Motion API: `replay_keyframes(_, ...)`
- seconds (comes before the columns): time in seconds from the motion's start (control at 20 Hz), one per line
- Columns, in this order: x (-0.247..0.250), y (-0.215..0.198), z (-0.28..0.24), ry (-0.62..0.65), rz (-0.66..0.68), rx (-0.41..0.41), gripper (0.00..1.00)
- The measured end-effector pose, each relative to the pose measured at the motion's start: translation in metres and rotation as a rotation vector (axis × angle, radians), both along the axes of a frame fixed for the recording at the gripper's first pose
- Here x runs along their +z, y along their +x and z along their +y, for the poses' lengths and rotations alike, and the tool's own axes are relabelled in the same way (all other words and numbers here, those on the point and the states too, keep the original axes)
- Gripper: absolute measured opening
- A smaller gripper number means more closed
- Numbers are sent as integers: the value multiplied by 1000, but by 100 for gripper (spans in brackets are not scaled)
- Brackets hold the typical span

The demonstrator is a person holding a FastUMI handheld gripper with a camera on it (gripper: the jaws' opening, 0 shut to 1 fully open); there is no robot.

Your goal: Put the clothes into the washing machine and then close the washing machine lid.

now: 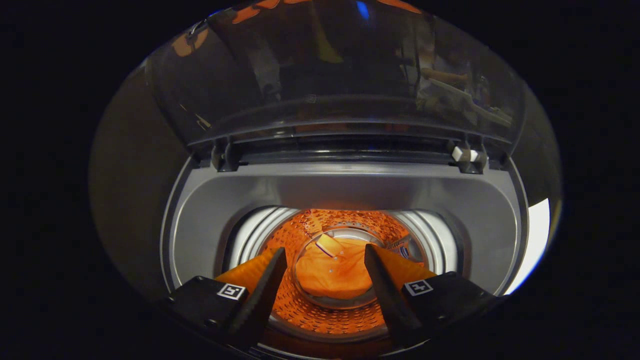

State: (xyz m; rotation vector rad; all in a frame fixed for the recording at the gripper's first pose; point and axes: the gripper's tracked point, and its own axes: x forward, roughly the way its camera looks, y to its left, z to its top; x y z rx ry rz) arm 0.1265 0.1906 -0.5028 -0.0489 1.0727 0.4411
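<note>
Gripper (325, 260) agape over one (seemingly) garment (332, 275)

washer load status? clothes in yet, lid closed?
Done: an orange garment lies at the bottom of the drum, beyond the fingers. In hand: nothing; the gripper is open over the drum mouth with the garment seen through the gap. Left: the transparent lid stands raised and needs closing.

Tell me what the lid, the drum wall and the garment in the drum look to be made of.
Lid: glossy tinted clear plastic or glass; it mirrors the room. Drum wall: shiny metal, probably steel, punched with small holes. Orange garment: soft woven or knit cloth, matte and wrinkled. The gripper is open above it, fingers apart.
</note>
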Motion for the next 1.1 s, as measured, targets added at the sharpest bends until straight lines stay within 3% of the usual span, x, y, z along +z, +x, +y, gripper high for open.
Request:
replay_keyframes(0.4, 78, 4, -2, 81, -180, 0, 100)
replay_keyframes(0.8, 201, 11, 3, 163, -419, 17, 99)
replay_keyframes(1.1, 316, 38, 6, 336, -589, -67, 98)
